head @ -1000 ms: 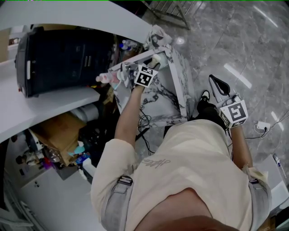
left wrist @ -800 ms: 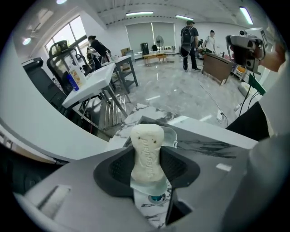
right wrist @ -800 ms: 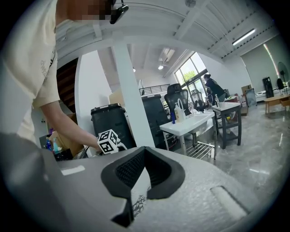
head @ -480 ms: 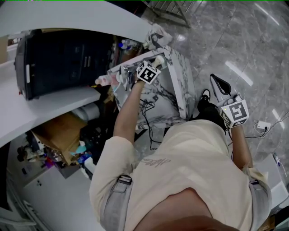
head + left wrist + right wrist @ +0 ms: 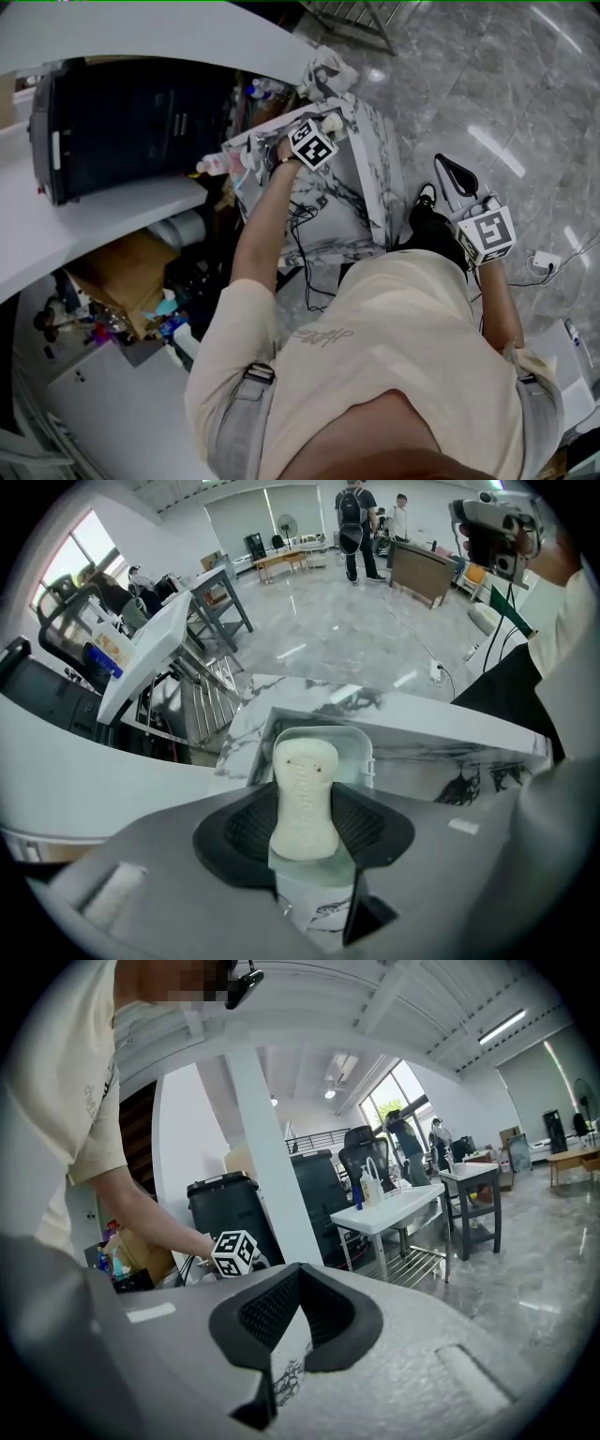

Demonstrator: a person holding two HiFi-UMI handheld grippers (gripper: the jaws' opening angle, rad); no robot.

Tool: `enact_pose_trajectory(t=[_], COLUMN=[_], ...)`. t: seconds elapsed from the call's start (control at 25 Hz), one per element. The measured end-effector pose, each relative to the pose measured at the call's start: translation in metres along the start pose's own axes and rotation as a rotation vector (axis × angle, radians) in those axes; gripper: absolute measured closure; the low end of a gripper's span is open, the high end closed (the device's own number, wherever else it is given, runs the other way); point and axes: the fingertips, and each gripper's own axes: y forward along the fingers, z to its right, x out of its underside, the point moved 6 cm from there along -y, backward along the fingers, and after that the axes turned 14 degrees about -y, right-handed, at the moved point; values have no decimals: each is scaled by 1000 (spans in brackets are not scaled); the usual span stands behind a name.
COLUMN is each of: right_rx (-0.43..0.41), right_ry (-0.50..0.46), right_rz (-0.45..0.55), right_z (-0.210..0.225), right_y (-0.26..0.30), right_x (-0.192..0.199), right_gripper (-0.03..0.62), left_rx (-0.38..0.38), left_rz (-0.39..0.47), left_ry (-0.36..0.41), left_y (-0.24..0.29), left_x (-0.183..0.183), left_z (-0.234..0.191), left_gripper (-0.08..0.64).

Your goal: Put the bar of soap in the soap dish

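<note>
The left tool points steeply down over the far end of the white, grey-veined marble-patterned tabletop. Its jaws stand wide and are clamped on a cream, waisted bar of soap. The likely trouble is a miss at release. The bar stands on end, its lower part between the ribbed black pads and its top poking out beyond them. If let go from this height it could tip, strike the rim of the pale rectangular plastic soap dish, and slide onto the tabletop. A slippery bar could also twist in the pads first. The soap dish lies directly beyond the bar, lined up with it. Whether the bar touches the dish cannot be told.

Well off to the right, the right tool hangs near level, away from the tabletop. Its jaws are together with nothing between them.
</note>
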Motion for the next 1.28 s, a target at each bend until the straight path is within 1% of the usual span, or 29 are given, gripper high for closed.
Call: enact_pose_trajectory(t=[0.12, 0.24, 0.36, 0.48, 0.56, 0.68, 0.84, 0.88, 0.96, 1.04, 1.12, 1.2, 1.28], right_rx=[-12, -26, -39, -52, -53, -44, -54, -58, -65, -73, -86, -98, -109], right_ry=[-4, -12, -25, -46, -69, -87, -124, -137, -163, -194, -227, -244, -249], right_rz=[0, -2, -4, -9, -7, 2, 20, 22, 31, 48, 57, 59, 71], right_z=[-3, -6, -10, -19, -25, -39, -55, -58, -64, -67, -73, -85, -94], right_y=[0, 2, 5, 6, 9, 12, 14, 15, 17, 21, 25, 25, 27], right_x=[-2, -4, -8, -11, -16, -28, -44, -48, -57, -67, -74, -78, -87], right_gripper=[592, 592, 592, 592, 592, 592, 592, 592, 592, 592, 592, 592, 592], left_rx=[-7, -22, -51, -88, -98, -82, -7, 4, -3, -24, -44, -51, -50], left_rz=[50, 101, 169, 307, 389, 473, 609, 644, 711, 783, 845, 891, 930], left_ry=[-10, -74, -186, -282, -346, -463, -633, -665, -706, -750, -783, -800, -805], left_y=[-6, -15, -27, -56, -73, -90, -123, -132, -151, -170, -189, -207, -227], left_x=[-6, -6, -5, -14, -15, 1, 17, 20, 28, 33, 40, 51, 58], left_z=[1, 0, -2, 2, 8, 21, 46, 52, 62, 65, 68, 74, 79], left_gripper=[347, 330, 324, 325, 330, 342, 365, 371, 385, 434, 443, 456, 484])
